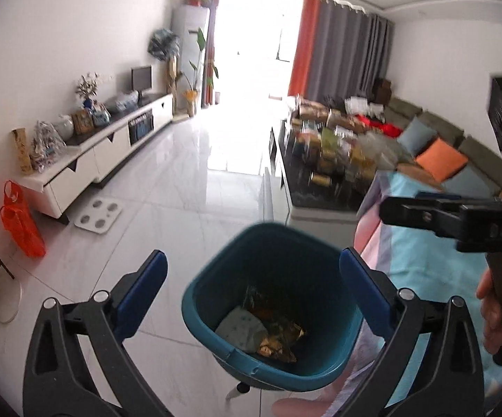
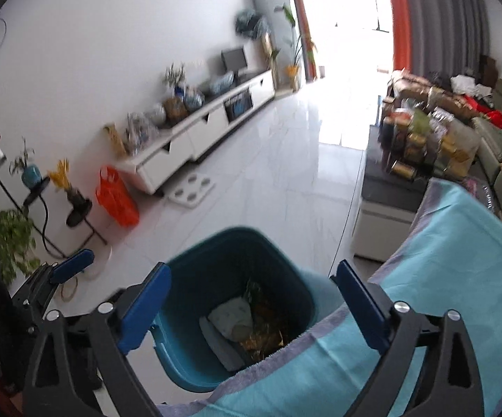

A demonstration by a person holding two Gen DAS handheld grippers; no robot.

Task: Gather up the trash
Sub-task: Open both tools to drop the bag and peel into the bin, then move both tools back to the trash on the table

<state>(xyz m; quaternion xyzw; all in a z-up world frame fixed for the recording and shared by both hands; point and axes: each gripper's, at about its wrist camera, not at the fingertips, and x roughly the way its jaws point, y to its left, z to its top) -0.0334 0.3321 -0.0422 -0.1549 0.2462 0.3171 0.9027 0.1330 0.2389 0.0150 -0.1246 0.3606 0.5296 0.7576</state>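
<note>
- Trash: we find it lying at the bottom of the teal bin (image 1: 271,316), namely a pale folded wrapper (image 1: 240,326) and a crinkled gold-and-dark foil packet (image 1: 278,337) touching it. The same pair shows in the right wrist view, the wrapper (image 2: 231,319) beside the foil (image 2: 264,333).
- The bin stands on the white tiled floor (image 1: 188,180), its near side just beside the edge of a table draped in a turquoise cloth (image 2: 452,278). We judge this placement deliberate: litter swept from the table edge has only a short drop.
- Left gripper (image 1: 254,288): jaws spread wide, nothing between the blue pads; the bin mouth shows in the gap. It is angled downward over the opening.
- Right gripper (image 2: 254,302): likewise fully apart and empty, pointed down at the bin from over the cloth edge. Its black body (image 1: 459,215) appears at the right of the left view, with a hand (image 1: 497,312) on the handle.
- We judge both tools to be in a post-release posture: wide jaws above a bin already holding litter suggests a deposit completed, not a pickup in hand.
- Further out, a dark low table (image 1: 323,194) carries many packets and tins; whether any count as trash we cannot tell.
- An orange bag (image 1: 21,222) leans by the white cabinet (image 1: 105,153); a white scale (image 1: 98,213) lies on the tiles nearby.
</note>
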